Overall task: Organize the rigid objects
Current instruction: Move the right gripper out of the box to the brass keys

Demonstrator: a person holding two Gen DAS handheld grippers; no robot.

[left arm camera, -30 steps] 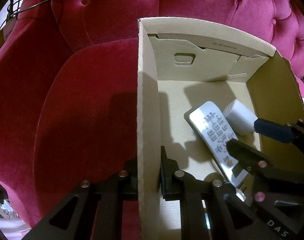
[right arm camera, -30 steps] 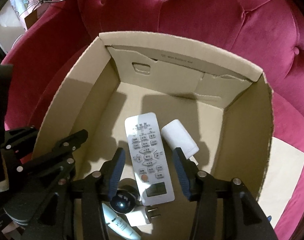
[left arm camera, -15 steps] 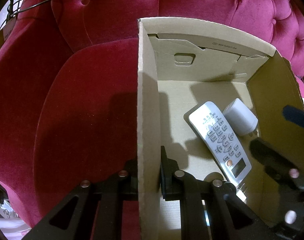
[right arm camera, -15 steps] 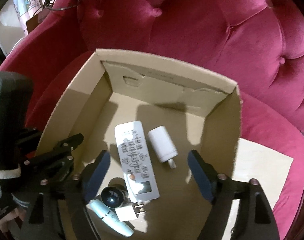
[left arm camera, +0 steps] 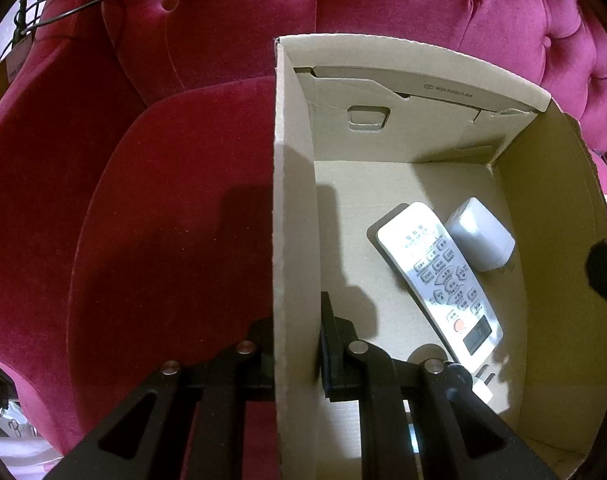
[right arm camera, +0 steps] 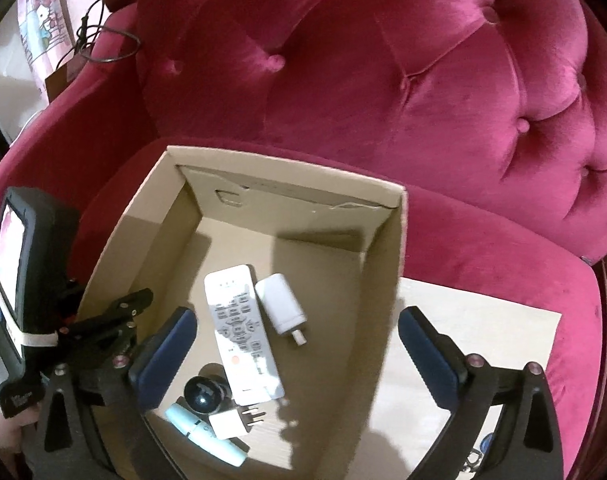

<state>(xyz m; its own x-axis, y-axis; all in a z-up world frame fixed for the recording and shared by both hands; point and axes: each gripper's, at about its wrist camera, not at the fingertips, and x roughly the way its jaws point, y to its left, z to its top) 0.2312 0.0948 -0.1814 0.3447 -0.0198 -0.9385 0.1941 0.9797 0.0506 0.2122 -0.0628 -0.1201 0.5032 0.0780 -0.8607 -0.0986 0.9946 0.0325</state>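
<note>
Now that the right gripper [right arm camera: 295, 360] has lifted from around the remote [right arm camera: 241, 332] and spread wide, empty, above the cardboard box [right arm camera: 287, 178], the remote lies released on the box floor just beside the white charger [right arm camera: 279, 304]; that placement looks done. The left gripper [left arm camera: 295, 354] stays clenched on the box's left wall, one finger inside, one outside, steadying it. A dark lens [right arm camera: 203, 390], a pale tube [right arm camera: 205, 430] and a small plug [right arm camera: 233, 422] crowd the near corner, while the far half of the floor is bare. The tall walls call for a straight upward exit.
</note>
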